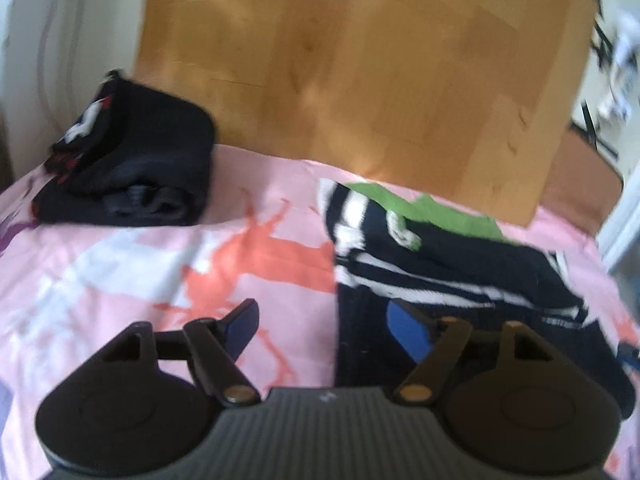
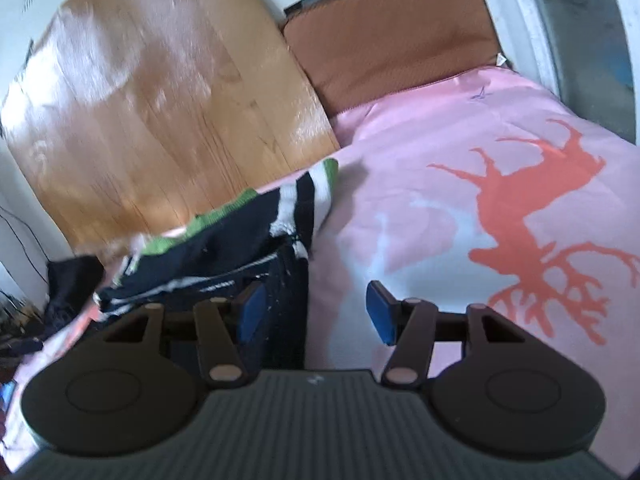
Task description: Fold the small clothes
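A black garment with white stripes and green trim (image 1: pixel 440 264) lies crumpled on the pink bedspread (image 1: pixel 160 264). It also shows in the right wrist view (image 2: pixel 224 256). My left gripper (image 1: pixel 326 328) is open just above the bed, its right finger over the garment's left edge. My right gripper (image 2: pixel 316 308) is open, its left finger over the garment's right edge and its right finger over bare bedspread (image 2: pixel 440 184). Neither holds anything.
A folded pile of black clothes (image 1: pixel 132 164) sits at the bed's far left. A wooden board (image 1: pixel 352 68) stands behind the bed, also in the right wrist view (image 2: pixel 160 100). A brown cushion (image 2: pixel 392 36) lies at the head. Dark items (image 2: pixel 68 280) lie at the left.
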Demonstrator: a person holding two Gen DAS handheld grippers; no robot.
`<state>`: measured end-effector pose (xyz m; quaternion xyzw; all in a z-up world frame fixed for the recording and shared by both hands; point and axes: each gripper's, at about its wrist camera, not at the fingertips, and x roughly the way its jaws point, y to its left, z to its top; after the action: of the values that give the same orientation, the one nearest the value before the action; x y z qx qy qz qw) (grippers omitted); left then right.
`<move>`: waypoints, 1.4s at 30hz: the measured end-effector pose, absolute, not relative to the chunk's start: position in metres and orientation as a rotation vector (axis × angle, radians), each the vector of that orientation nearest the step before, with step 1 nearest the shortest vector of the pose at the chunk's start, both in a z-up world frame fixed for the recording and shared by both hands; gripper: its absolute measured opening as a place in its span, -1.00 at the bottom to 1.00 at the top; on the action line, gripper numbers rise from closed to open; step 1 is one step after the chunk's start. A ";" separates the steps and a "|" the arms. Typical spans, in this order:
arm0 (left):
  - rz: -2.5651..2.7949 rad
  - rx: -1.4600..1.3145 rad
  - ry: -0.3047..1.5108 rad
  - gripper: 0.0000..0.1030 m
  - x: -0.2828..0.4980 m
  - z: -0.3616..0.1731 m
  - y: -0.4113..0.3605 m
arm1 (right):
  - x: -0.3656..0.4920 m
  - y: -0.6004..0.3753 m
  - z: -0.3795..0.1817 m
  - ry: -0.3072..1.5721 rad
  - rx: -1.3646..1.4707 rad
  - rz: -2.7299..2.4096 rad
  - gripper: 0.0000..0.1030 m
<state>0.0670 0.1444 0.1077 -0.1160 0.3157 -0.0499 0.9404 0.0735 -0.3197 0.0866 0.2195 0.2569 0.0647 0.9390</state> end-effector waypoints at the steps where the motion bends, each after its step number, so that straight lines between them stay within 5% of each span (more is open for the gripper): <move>1: -0.113 -0.210 0.648 0.35 0.072 0.106 0.135 | 0.078 -0.317 0.087 0.526 0.446 0.142 0.16; 3: -0.130 -0.156 0.664 0.18 0.079 0.101 0.118 | 0.090 -0.304 0.087 0.537 0.406 0.160 0.04; 4: -0.135 -0.122 0.673 -0.25 0.083 0.097 0.111 | 0.095 -0.296 0.087 0.547 0.359 0.160 -0.17; 5: -0.132 -0.081 0.686 -0.89 0.087 0.092 0.104 | 0.098 -0.289 0.088 0.554 0.309 0.150 -0.83; 14: -0.095 -0.221 0.513 -0.87 0.070 0.113 0.128 | 0.080 -0.289 0.121 0.301 0.313 0.136 -0.81; 18: -0.067 -0.165 0.644 -0.79 0.101 0.091 0.118 | 0.118 -0.285 0.098 0.468 0.271 0.069 -0.78; 19: -0.046 -0.147 0.690 -0.78 0.105 0.084 0.118 | 0.129 -0.286 0.088 0.556 0.254 0.056 -0.75; 22: -0.040 -0.154 0.665 -0.68 0.101 0.088 0.134 | 0.121 -0.299 0.097 0.519 0.268 0.040 -0.22; 28: -0.048 -0.168 0.589 -0.62 0.162 0.147 0.138 | 0.155 -0.317 0.148 0.501 0.282 0.135 -0.19; 30: -0.093 -0.109 0.586 -0.41 0.198 0.160 0.109 | 0.196 -0.306 0.157 0.561 0.324 0.211 -0.07; 32: -0.135 -0.053 0.624 0.06 0.238 0.160 0.075 | 0.238 -0.287 0.154 0.621 0.353 0.274 -0.01; 36: -0.164 -0.098 0.824 0.15 0.322 0.136 0.022 | 0.321 -0.250 0.136 0.754 0.375 0.307 0.41; 39: -0.157 -0.168 0.900 0.04 0.359 0.112 0.008 | 0.361 -0.227 0.118 0.827 0.342 0.296 0.45; 41: -0.175 -0.138 0.920 -0.55 0.371 0.098 -0.003 | 0.375 -0.216 0.106 0.864 0.329 0.308 0.43; 42: -0.179 -0.107 0.888 -0.63 0.369 0.095 -0.010 | 0.379 -0.212 0.102 0.875 0.310 0.319 0.31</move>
<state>0.3695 -0.0103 0.0953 -0.0516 0.4286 -0.0866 0.8978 0.3790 -0.2125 0.1020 0.1487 0.4199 0.1533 0.8821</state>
